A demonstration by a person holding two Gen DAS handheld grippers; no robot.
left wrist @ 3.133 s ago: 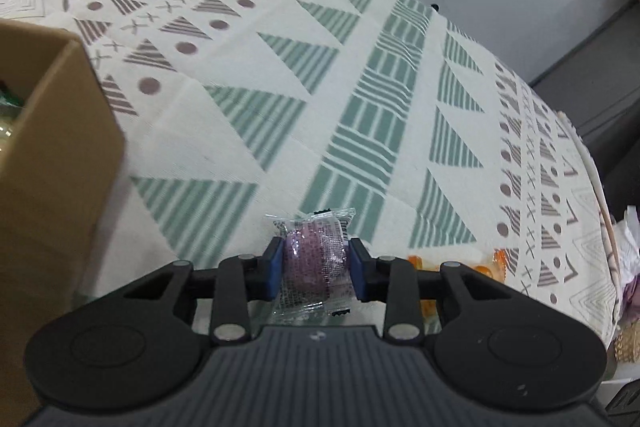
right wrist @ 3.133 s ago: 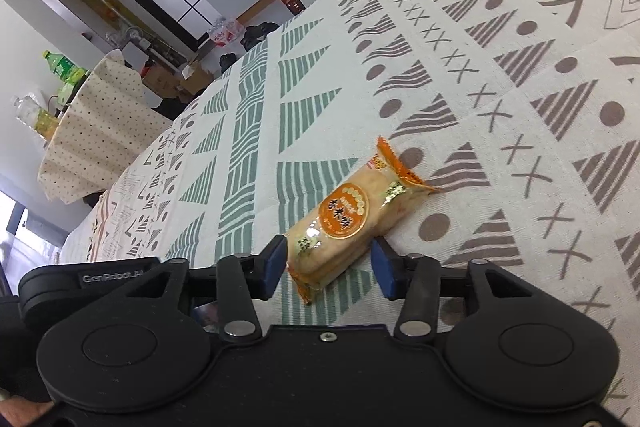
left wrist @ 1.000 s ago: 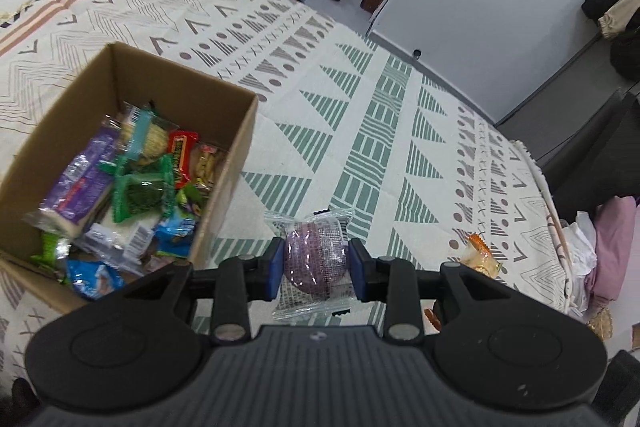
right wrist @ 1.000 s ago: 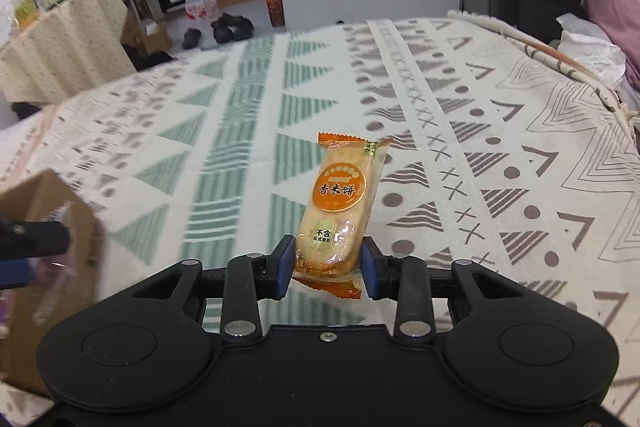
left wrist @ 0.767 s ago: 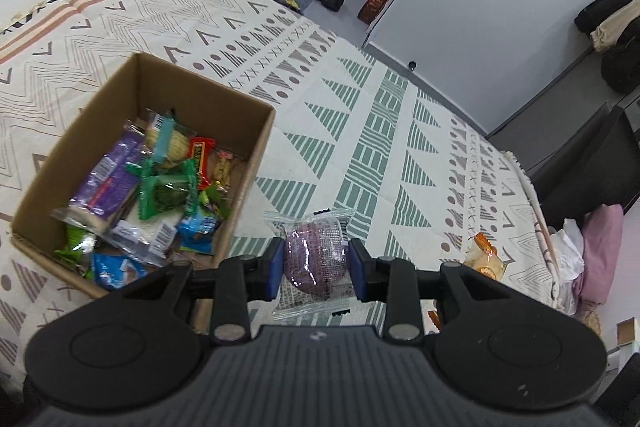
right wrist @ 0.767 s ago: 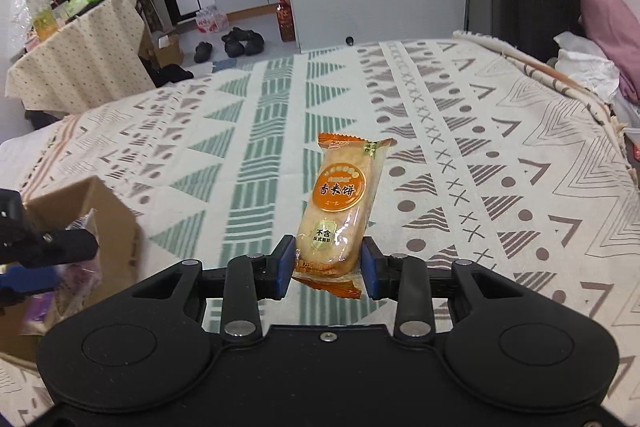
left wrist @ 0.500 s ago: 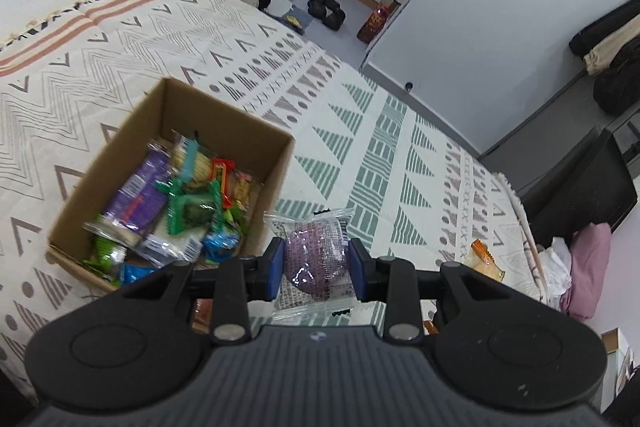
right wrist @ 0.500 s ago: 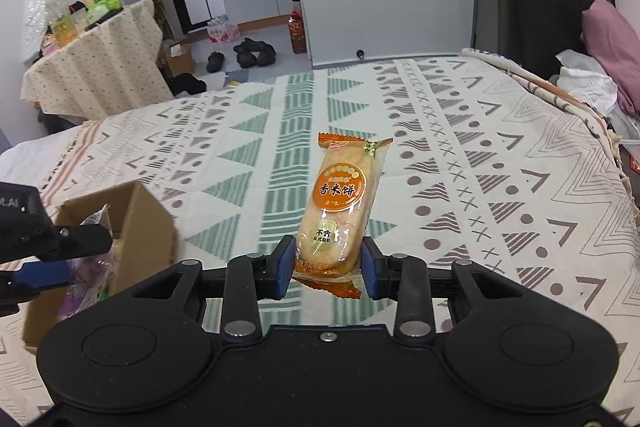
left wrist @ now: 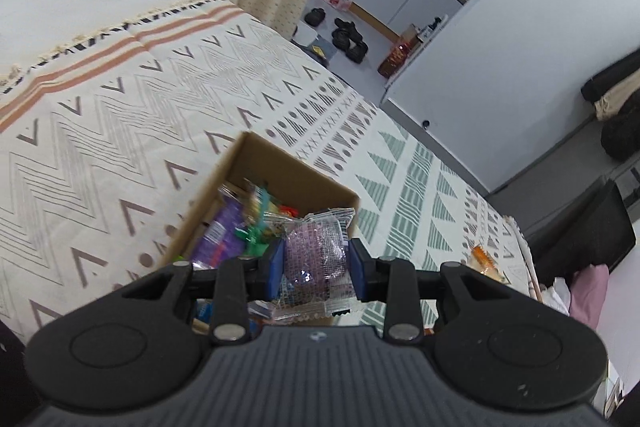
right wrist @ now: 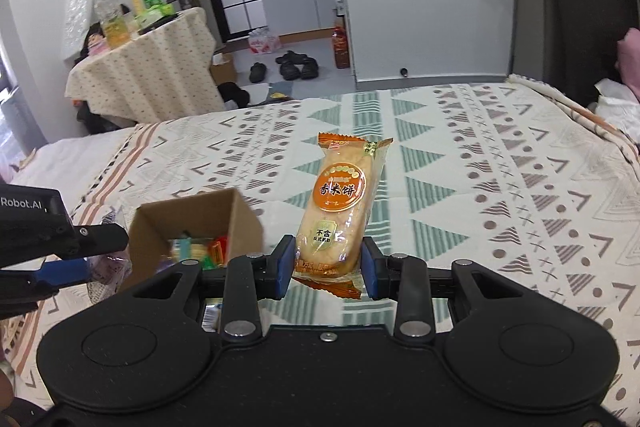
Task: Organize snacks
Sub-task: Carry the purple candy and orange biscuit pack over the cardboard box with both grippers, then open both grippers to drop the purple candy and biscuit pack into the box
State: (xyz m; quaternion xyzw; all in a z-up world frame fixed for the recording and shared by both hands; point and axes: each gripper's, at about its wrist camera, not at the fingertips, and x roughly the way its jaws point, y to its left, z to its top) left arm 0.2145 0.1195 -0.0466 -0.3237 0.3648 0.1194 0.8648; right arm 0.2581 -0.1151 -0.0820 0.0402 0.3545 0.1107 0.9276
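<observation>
From your left wrist camera, your left gripper [left wrist: 316, 269] is clamped on a purple snack in a clear wrapper [left wrist: 314, 255], its blue pads pressing both sides of the packet. The packet hangs over the open cardboard box [left wrist: 260, 171], which sits at about 11 o'clock from the pads on the patterned bedspread [left wrist: 100, 115]. Inside the box you can see a purple packet [left wrist: 222, 235] and a green wrapper [left wrist: 256, 237] among other snacks too jumbled to name. At 3 o'clock from your pads, near the bed's far edge, an orange-wrapped snack [left wrist: 484, 261] lies on the cloth, well apart from the box.

From your right wrist camera, your right gripper [right wrist: 326, 265] is closed on an orange rice cracker pack [right wrist: 340, 207], held by its lower end so that it stands upright with a slight tilt, its top toward 12 o'clock. The box [right wrist: 192, 223] lies at 9 o'clock from this pack, with colourful wrappers showing inside. Your left gripper [right wrist: 68, 263] comes in from the frame's 9 o'clock edge, just beside the box's near corner. Beyond the bed at 11 o'clock stands a table with a dotted cloth [right wrist: 148, 67] bearing bottles.
</observation>
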